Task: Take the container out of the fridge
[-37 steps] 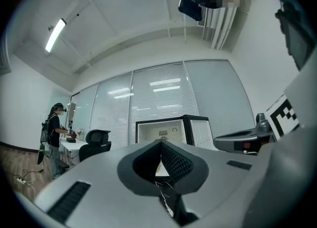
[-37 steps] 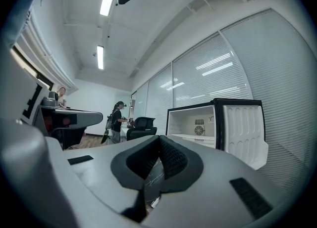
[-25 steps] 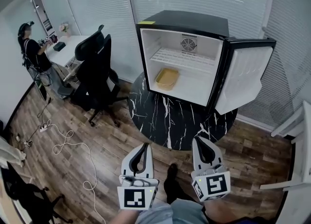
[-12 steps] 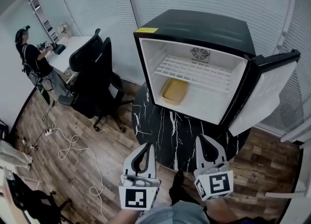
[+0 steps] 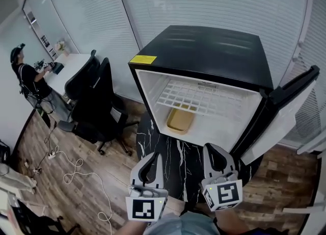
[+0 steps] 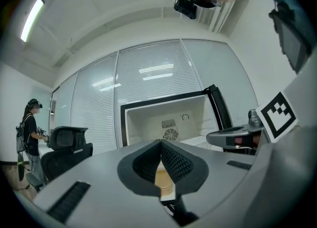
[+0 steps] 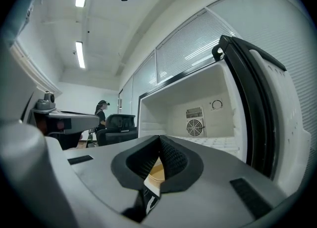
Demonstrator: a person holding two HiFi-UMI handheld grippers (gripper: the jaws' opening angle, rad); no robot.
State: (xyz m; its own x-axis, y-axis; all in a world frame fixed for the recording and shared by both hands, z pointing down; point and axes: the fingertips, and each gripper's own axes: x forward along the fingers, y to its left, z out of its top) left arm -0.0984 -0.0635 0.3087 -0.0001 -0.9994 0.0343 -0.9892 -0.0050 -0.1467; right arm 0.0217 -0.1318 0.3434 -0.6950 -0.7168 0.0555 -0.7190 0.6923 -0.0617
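The left tool (image 5: 151, 161) sits at the lower middle of the head view with its jaws pressed together and nothing between them. Its own view (image 6: 161, 145) shows the two ribbed pads meeting at the tips. The right tool (image 5: 216, 156) is just beside it, toward the lower right. It is also closed and empty, and its view (image 7: 159, 139) shows its pads touching in the same way. Both tools point up the frame toward the fridge (image 5: 214, 50) and are apart from it.

The fridge is a small black one in the centre of the head view. Its door (image 5: 279, 119) is swung wide toward the right edge. Inside, a white wire shelf (image 5: 204, 98) spans the upper part.

The container (image 5: 180, 121) is a shallow yellow tray lying on the fridge floor under that shelf, toward the left side of the compartment. A sliver of it shows through the gap below the closed pads in the left gripper view (image 6: 161, 176) and in the right gripper view (image 7: 155, 172). A round fan grille (image 7: 194, 128) is set in the fridge's back wall.

The fridge stands on a round black table (image 5: 153, 138) with white marble veining.

Left of the table are two black office chairs (image 5: 97, 101) on a wooden floor, where a white cable (image 5: 76, 167) lies in loops. In the upper left of the frame a person (image 5: 25, 76) stands at a white desk (image 5: 71, 64).
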